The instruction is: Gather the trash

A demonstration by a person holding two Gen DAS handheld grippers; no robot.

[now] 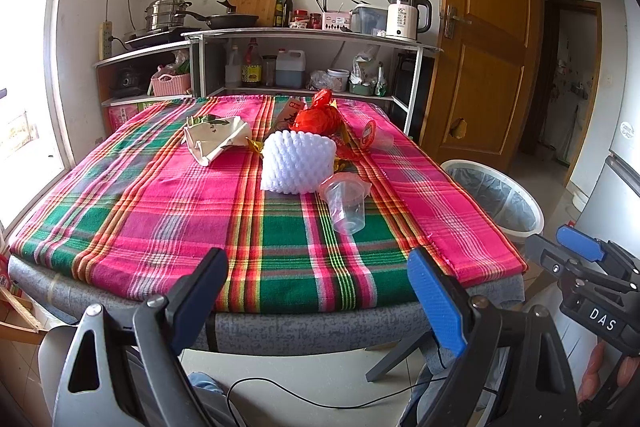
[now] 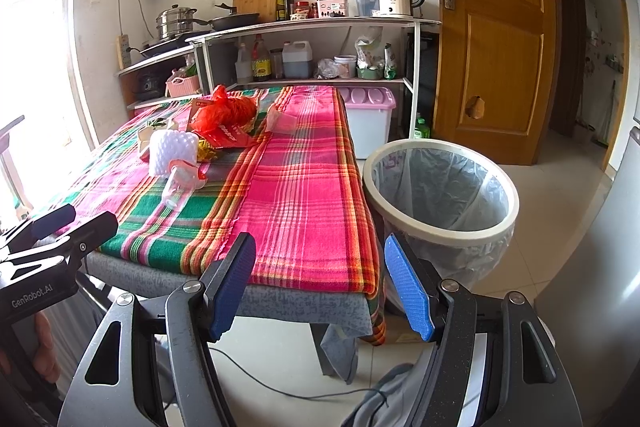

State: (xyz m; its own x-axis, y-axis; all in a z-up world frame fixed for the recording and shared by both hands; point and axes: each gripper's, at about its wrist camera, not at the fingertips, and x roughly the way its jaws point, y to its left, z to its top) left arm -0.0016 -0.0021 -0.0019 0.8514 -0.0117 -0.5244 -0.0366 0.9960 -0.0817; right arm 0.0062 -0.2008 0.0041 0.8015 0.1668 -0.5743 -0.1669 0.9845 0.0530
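Note:
Trash lies mid-table on a plaid cloth (image 1: 160,211): a white foam fruit net (image 1: 298,163), a clear plastic cup (image 1: 346,207) on its side, a red plastic bag (image 1: 318,119), a white paper bag (image 1: 214,139), and a red-lidded clear cup (image 1: 372,135). The foam net (image 2: 172,151), cup (image 2: 178,187) and red bag (image 2: 226,115) also show in the right wrist view. A lined white trash bin (image 2: 440,187) stands on the floor right of the table. My left gripper (image 1: 320,287) is open and empty before the table's near edge. My right gripper (image 2: 320,279) is open and empty near the table's front right corner.
Shelves (image 1: 312,39) behind the table hold pots, bottles and a kettle (image 1: 406,15). A wooden door (image 1: 484,27) stands open at the right. A pink-lidded storage box (image 2: 368,119) sits beyond the table. Cables lie on the tiled floor (image 2: 280,367).

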